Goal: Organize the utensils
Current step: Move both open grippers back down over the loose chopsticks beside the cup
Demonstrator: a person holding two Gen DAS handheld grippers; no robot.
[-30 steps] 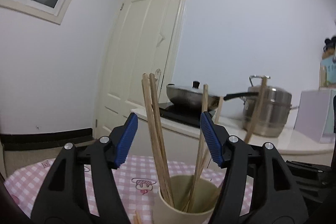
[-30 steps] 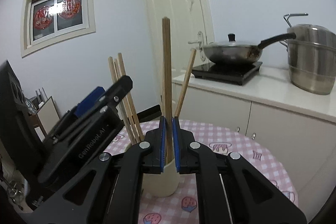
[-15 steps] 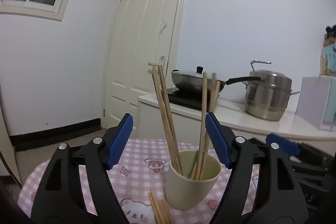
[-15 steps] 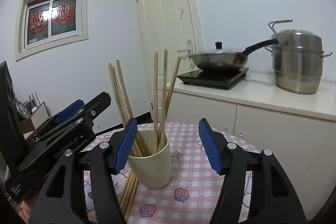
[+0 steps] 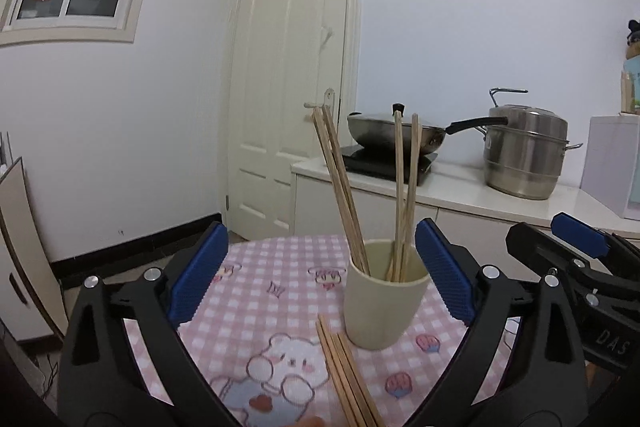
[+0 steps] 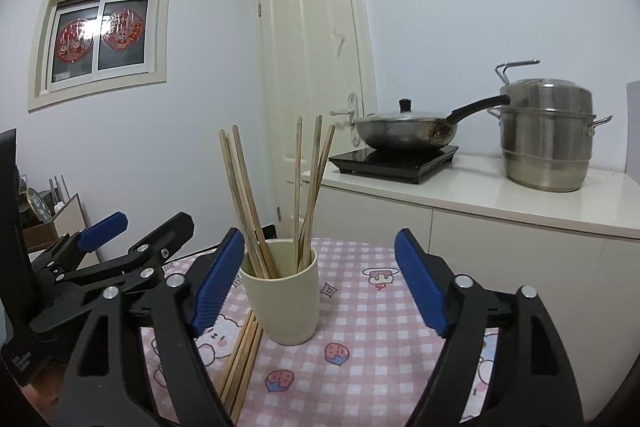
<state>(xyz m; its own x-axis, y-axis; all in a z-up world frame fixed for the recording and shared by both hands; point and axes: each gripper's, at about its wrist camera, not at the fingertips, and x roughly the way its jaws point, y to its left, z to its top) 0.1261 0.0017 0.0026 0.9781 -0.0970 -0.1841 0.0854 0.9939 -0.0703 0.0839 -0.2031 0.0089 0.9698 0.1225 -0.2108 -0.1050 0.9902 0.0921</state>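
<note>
A cream cup (image 5: 383, 303) stands on the pink checked tablecloth (image 5: 276, 303) with several wooden chopsticks (image 5: 342, 187) upright in it. It also shows in the right wrist view (image 6: 282, 301) with its chopsticks (image 6: 248, 203). More loose chopsticks (image 5: 346, 375) lie flat on the cloth beside the cup, and show in the right wrist view (image 6: 242, 357). My left gripper (image 5: 320, 271) is open and empty, behind the cup. My right gripper (image 6: 320, 283) is open and empty, with the cup between its jaws in view.
A counter (image 5: 460, 187) behind the table holds an induction hob with a lidded wok (image 5: 394, 133) and a steel steamer pot (image 5: 524, 151). A cream door (image 5: 296, 99) is behind. The other gripper shows at the right edge of the left wrist view (image 5: 580, 267).
My right gripper has opened, leaving its chopstick in the cup, and pulled back. My left gripper has also drawn back and higher, so the cup and loose chopsticks show fully.
</note>
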